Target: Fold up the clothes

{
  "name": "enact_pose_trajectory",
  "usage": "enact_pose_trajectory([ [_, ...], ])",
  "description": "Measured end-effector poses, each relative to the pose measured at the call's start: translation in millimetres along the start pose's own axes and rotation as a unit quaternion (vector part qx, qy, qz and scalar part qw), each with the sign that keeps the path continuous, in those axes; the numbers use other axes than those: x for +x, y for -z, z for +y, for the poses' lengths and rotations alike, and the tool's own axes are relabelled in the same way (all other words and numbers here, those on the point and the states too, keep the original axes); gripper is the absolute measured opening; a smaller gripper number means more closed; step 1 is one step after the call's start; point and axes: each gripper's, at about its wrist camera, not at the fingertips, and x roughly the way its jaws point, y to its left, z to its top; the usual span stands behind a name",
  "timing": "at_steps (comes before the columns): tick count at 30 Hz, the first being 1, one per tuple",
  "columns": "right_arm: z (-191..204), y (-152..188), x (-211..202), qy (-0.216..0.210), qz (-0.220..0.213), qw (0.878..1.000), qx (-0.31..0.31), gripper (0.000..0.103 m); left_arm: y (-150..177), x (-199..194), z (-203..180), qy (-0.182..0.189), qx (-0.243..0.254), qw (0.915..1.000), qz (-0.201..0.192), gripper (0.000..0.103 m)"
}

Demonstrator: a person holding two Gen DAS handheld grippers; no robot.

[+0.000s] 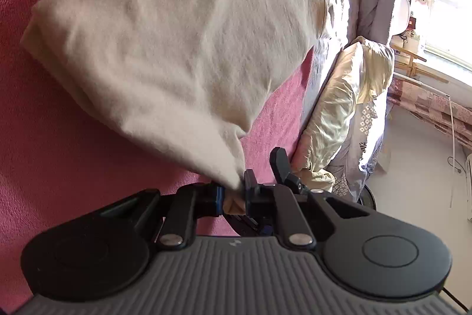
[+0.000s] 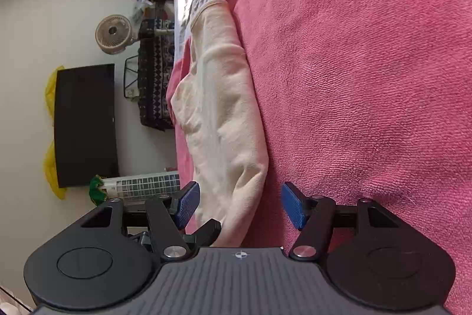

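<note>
Left fingers (image 1: 233,191): pinched on cream garment (image 1: 183,34) corner.
Right fingers (image 2: 239,205): spread apart, holding nothing.
Garment: lying on pink blanket (image 2: 368,78).

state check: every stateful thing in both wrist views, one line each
left gripper: shut on a corner of the cream garment
right gripper: open, garment lies between the jaws, pads not pressing it
cream garment: partly folded on the pink blanket, one corner lifted
pink blanket: spread flat under the garment
fan: cannot tell if running
</note>
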Motion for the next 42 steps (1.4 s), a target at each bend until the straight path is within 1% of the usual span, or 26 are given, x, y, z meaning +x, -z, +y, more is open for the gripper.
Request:
enact_pose_trajectory([
  [1, 2.9, -1.5, 3.4, 0.000, 0.003, 1.000, -0.003, 0.061, -0.1, -0.1, 0.0, -0.001, 0.003, 1.0000, 0.001, 0.013],
  [3, 7.2, -3.7, 9.4, -0.005, -0.001, 1.000, -0.008, 0.054, -0.7, -1.3, 2.5, 0.004, 0.001, 1.0000, 0.003, 0.013],
  [4, 7.7, -4.6, 12.9, -0.004, -0.002, 1.000, -0.012, 0.049, -1.0, -1.8, 3.3, 0.008, 0.001, 1.0000, 0.004, 0.013],
  [6, 7.8, -5.4, 19.3, 0.002, 0.001, 1.000, -0.024, 0.042, -1.4, -2.7, 4.0, 0.009, 0.009, 0.9999, 0.007, 0.012],
  [8, 8.3, -8.6, 25.0, 0.008, -0.008, 0.999, -0.032, 0.031, -1.9, -2.4, 5.1, 0.006, 0.016, 0.9998, 0.012, 0.012],
  [10, 9.2, -12.8, 28.0, 0.003, -0.028, 0.999, -0.038, 0.029, -2.3, 2.6, 8.6, -0.011, 0.026, 0.9993, 0.024, 0.012],
  [12, 9.6, -17.3, 29.3, -0.005, -0.050, 0.998, -0.045, 0.029, -3.0, 13.8, 20.7, -0.047, 0.028, 0.9977, 0.040, 0.012],
  [13, 9.9, -21.8, 32.1, -0.006, -0.057, 0.997, -0.048, 0.028, -3.6, 20.7, 30.2, -0.059, 0.021, 0.9968, 0.050, 0.006],
  [17, 15.6, -39.1, 40.9, -0.011, -0.078, 0.995, -0.067, 0.026, -4.4, 26.5, 44.0, -0.038, 0.008, 0.9974, 0.060, 0.007],
  [21, 20.9, -56.3, 46.1, -0.006, -0.077, 0.994, -0.081, 0.026, -5.2, 27.6, 40.5, -0.039, 0.011, 0.9970, 0.066, 0.007],
  [22, 20.1, -56.2, 44.9, -0.006, -0.072, 0.994, -0.080, 0.026, -5.2, 25.9, 35.8, -0.045, 0.017, 0.9965, 0.068, 0.006],
  [24, 18.4, -56.0, 42.6, -0.006, -0.062, 0.995, -0.079, 0.026, -1.6, 20.2, 16.6, -0.073, 0.069, 0.9933, 0.057, 0.004],
  [25, 15.2, -54.5, 40.2, -0.009, -0.055, 0.996, -0.068, 0.025, 2.1, 16.3, 2.5, -0.084, 0.111, 0.9890, 0.050, 0.006],
  [26, 11.9, -52.8, 37.8, -0.013, -0.048, 0.997, -0.058, 0.027, 5.3, 12.9, -9.1, -0.090, 0.143, 0.9846, 0.046, 0.022],
  [28, 5.1, -41.5, 29.0, -0.016, -0.034, 0.998, -0.052, 0.028, 7.9, 4.9, -22.4, -0.083, 0.171, 0.9809, 0.041, 0.040],
  [30, 0.2, -25.8, 19.6, -0.012, -0.020, 0.998, -0.051, 0.030, 7.5, -7.1, -30.3, -0.073, 0.183, 0.9796, 0.039, 0.040],
  [32, -3.4, -6.1, 10.7, -0.002, -0.014, 0.999, -0.051, 0.030, 6.3, -22.8, -39.2, -0.078, 0.200, 0.9762, 0.032, 0.040],
  [33, -4.6, 3.8, 7.7, 0.006, -0.015, 0.999, -0.047, 0.027, 5.0, -30.4, -43.6, -0.084, 0.207, 0.9744, 0.026, 0.040],
  [34, -5.7, 11.7, 6.4, 0.016, -0.015, 0.999, -0.041, 0.020, 2.8, -39.8, -49.7, -0.091, 0.216, 0.9719, 0.019, 0.041],
  [35, -5.8, 20.6, 5.3, 0.033, -0.018, 0.999, -0.034, 0.014, 0.0, -46.6, -56.5, -0.101, 0.227, 0.9685, 0.012, 0.044],
  [36, -4.9, 25.9, 4.2, 0.036, -0.026, 0.999, -0.030, 0.013, -3.1, -51.2, -66.5, -0.124, 0.247, 0.9611, 0.003, 0.046],
  [37, -4.1, 31.2, 3.0, 0.039, -0.034, 0.998, -0.026, 0.013, -5.7, -51.1, -79.7, -0.148, 0.277, 0.9494, -0.004, 0.050],
  [39, -1.6, 40.8, 1.8, 0.044, -0.051, 0.998, -0.015, 0.012, -10.7, -47.7, -107.7, -0.195, 0.341, 0.9195, -0.016, 0.054],
  [40, -0.3, 44.2, 1.2, 0.043, -0.056, 0.997, -0.010, 0.011, -12.6, -43.6, -119.2, -0.208, 0.364, 0.9077, -0.016, 0.059],
  [41, 0.4, 48.1, -0.2, 0.041, -0.060, 0.997, -0.004, 0.010, -12.5, -37.7, -127.0, -0.217, 0.380, 0.8991, -0.012, 0.065],
  [42, 1.1, 52.1, -1.5, 0.038, -0.064, 0.997, 0.001, 0.010, -11.7, -31.5, -133.9, -0.225, 0.394, 0.8909, -0.008, 0.067],
])
